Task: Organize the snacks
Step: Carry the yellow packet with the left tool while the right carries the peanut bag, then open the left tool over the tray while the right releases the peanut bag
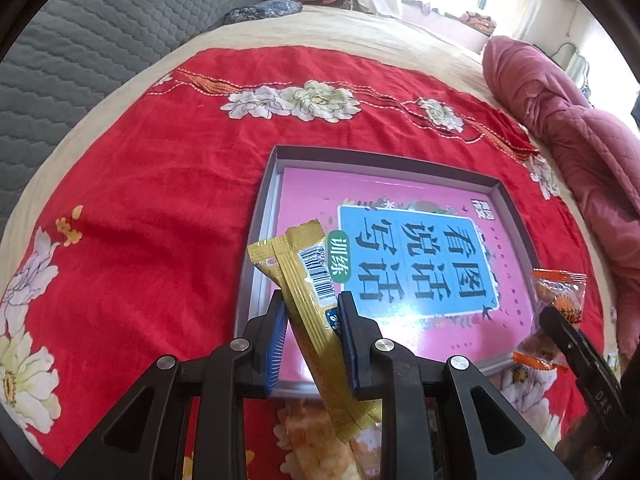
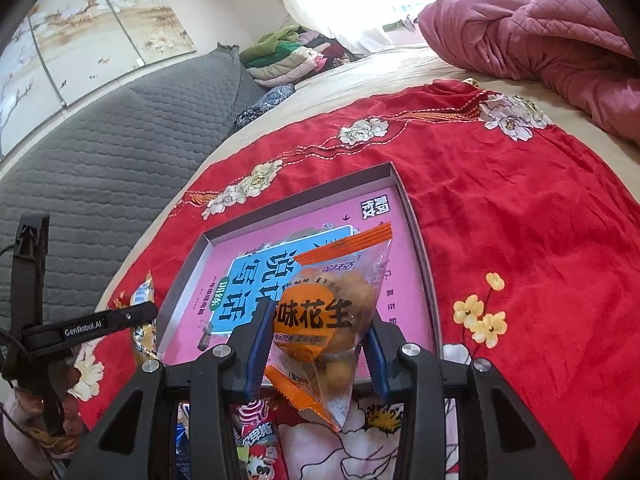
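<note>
In the left wrist view my left gripper (image 1: 311, 300) is shut on a long yellow snack stick packet (image 1: 304, 276) with a barcode, held tilted over the near left corner of a shallow grey tray (image 1: 256, 216) that has a pink book cover as its floor. My right gripper (image 2: 318, 320) is shut on a clear bag of peanuts (image 2: 324, 316) with orange ends, held above the tray's near edge (image 2: 420, 248). The peanut bag (image 1: 558, 292) and the right gripper's finger show at the right of the left wrist view. The left gripper (image 2: 96, 326) shows at the left of the right wrist view.
The tray lies on a red flowered cloth (image 1: 160, 160) over a bed. A pink quilt (image 2: 540, 36) is bunched at the far right, a grey quilted headboard (image 2: 100, 160) to the left. More snack packets (image 2: 260, 440) lie on the cloth just below the grippers.
</note>
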Motion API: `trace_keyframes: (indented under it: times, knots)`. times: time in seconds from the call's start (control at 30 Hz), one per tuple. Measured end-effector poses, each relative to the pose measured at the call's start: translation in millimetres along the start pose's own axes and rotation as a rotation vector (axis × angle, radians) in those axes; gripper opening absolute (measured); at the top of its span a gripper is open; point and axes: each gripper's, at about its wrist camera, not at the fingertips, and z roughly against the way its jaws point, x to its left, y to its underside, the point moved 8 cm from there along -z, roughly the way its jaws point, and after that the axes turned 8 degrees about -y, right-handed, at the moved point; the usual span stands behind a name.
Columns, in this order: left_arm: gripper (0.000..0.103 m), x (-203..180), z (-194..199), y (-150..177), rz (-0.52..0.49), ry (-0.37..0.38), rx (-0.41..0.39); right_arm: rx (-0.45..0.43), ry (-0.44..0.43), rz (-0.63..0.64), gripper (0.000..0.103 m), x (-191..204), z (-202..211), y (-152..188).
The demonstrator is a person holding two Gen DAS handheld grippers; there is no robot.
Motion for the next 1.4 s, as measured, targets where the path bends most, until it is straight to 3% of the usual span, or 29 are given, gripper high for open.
trace_keyframes:
  times: [0.2, 0.9, 1.4]
  knots:
    - [0.026, -2, -15, -1, 0.004, -0.022, 0.012, 0.038, 0.046, 0.033, 0.042, -3, -14, 7]
    - [0.026, -14, -33, -9, 0.012, -0.046, 0.018, 0.041, 0.137, 0.059, 0.042, -20, -21, 9]
    - [0.027, -18, -48, -8, 0.039, -0.006, 0.083, 0.039, 0.152, 0.053, 0.042, -24, -18, 8]
